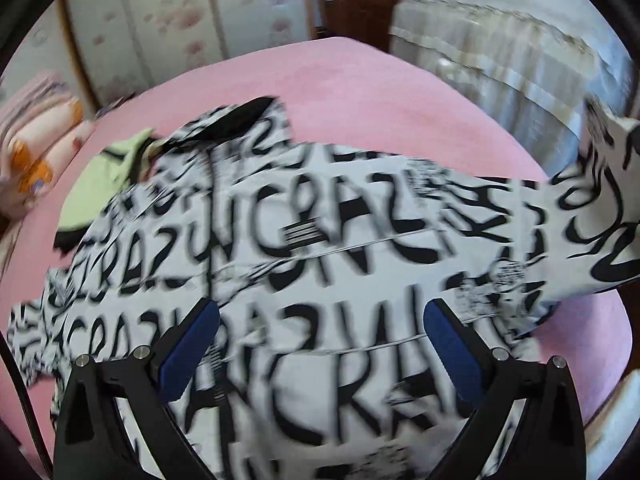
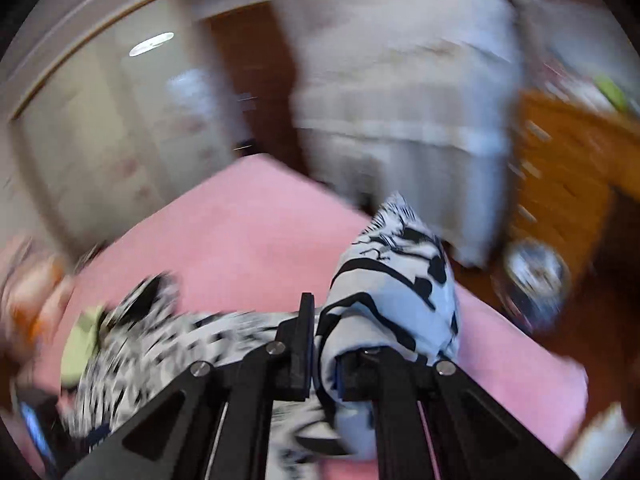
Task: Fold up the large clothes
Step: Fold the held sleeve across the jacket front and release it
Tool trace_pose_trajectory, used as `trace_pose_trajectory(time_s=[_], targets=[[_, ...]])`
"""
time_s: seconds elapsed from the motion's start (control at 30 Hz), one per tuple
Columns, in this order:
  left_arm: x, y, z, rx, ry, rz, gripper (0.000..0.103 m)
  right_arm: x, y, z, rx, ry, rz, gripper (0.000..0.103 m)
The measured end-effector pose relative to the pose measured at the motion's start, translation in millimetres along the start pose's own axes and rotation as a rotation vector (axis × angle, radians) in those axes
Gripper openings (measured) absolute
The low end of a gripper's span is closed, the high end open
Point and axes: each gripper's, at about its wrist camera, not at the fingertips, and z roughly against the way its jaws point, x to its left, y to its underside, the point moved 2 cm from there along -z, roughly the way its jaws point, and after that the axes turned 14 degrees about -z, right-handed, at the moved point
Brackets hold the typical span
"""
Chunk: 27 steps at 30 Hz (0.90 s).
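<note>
1. The garment (image 1: pixel 304 248), a large white piece printed all over with bold black lettering, lies spread across the pink bed cover (image 1: pixel 360 92), its long axis running from the left of the left wrist view, where a pale green lining (image 1: pixel 108 176) and a dark collar edge show, to the right, where one end rises off the cover.
2. That raised end (image 2: pixel 396 280) is pinched in the right gripper (image 2: pixel 324 344): its jaws stand almost together with a bunched fold of cloth clamped between them, and the fabric drapes up and over the right-hand finger.
3. The left gripper (image 1: pixel 320 344) hovers over the near middle of the garment with its blue pads (image 1: pixel 192 344) wide apart and nothing between them; the cloth lies flat beneath and ahead of it.
4. The right hand therefore already has one end, while the left hand is nearer to the body and the near edge. Judging by this, the next move depends on the left jaws reaching an edge or corner on the same long axis, so that both ends can be carried over together.
5. Both views are blurred, so the seams and the exact hem are hard to make out; the fabric looks thin, soft and prone to slumping.
</note>
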Motion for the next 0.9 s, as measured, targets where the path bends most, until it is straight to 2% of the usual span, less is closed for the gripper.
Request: trace_pose_trajectory(time_s=[0.1,0.23,0.33,0.4,0.5,0.53,0.73,0.87,0.9], targets=[[36.4,16.9,-4.2,0.031,0.000,0.075,0.101,55.0,44.2,-26.2,0.092,-0.052,0.173,0.008],[71.8,42.1,-19.7,0.088,0.004,0.140,0.101,83.9,119.7,-64.2,0.278,-0.057,0.292,0.010],[83.1,56.8,-32.3,0.130,0.061,0.179,0.101,89.3,174.6,-78.5,0.409,-0.057,0.358,0.025],[82.2,62.6,-37.3,0.142,0.100,0.187,0.101,90.2,197.0,-70.6,0.429,-0.053,0.377,0.043],[70.6,63.4,-41.1,0.139,0.164,0.174,0.101,79.6,204.9,-52.3,0.444,-0.091,0.356,0.056],[66.0,61.5,-42.1,0.136,0.190,0.168,0.101,76.8,205.3,-46.9,0.443,-0.095,0.347,0.057],[38.5,52.6,-53.1,0.145,0.274,0.132,0.101,47.4,200.5,-18.8,0.462,-0.105,0.240,0.058],[35.2,51.4,-78.3,0.181,0.382,0.197,0.101,29.5,200.3,-11.2,0.488,-0.120,0.142,0.058],[35.7,51.6,-86.1,0.189,0.428,0.227,0.101,26.2,200.6,-10.6,0.494,-0.121,0.125,0.058]])
